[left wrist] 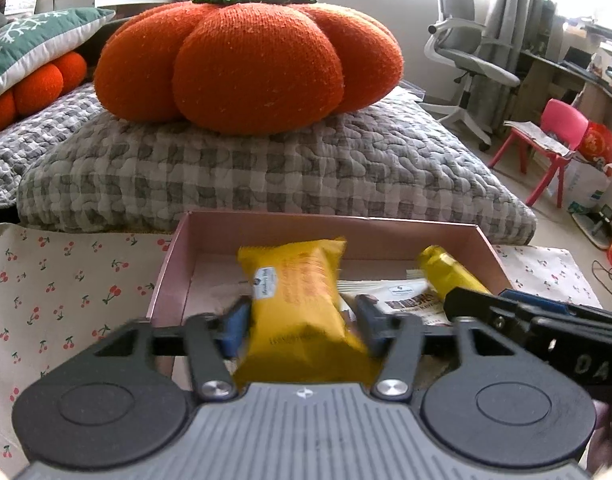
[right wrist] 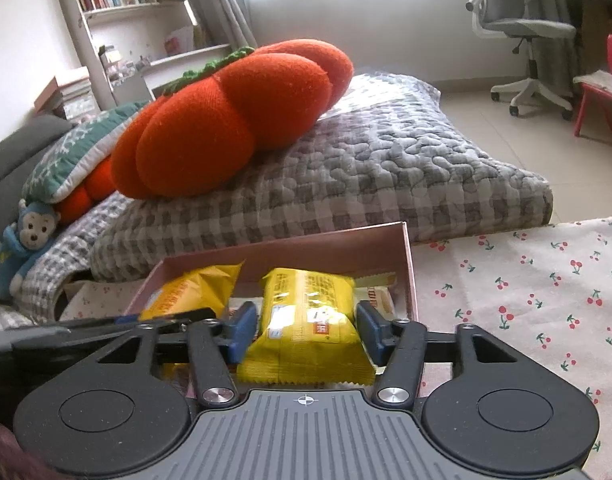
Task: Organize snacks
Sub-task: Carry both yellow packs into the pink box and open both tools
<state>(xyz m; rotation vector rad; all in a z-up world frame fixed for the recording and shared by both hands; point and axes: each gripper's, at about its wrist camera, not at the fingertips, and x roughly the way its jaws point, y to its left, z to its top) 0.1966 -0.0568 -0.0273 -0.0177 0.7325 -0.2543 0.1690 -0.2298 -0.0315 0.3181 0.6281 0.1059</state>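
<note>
Snacks: yellow crinkly packets [left wrist: 301, 304] [right wrist: 306, 320], one betw each gripper's jaws.

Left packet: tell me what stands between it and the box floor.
Nothing visible. The left gripper holds its yellow packet over the pink box; bare floor lies left of the white packet. The right gripper holds another packet alongside.
</note>
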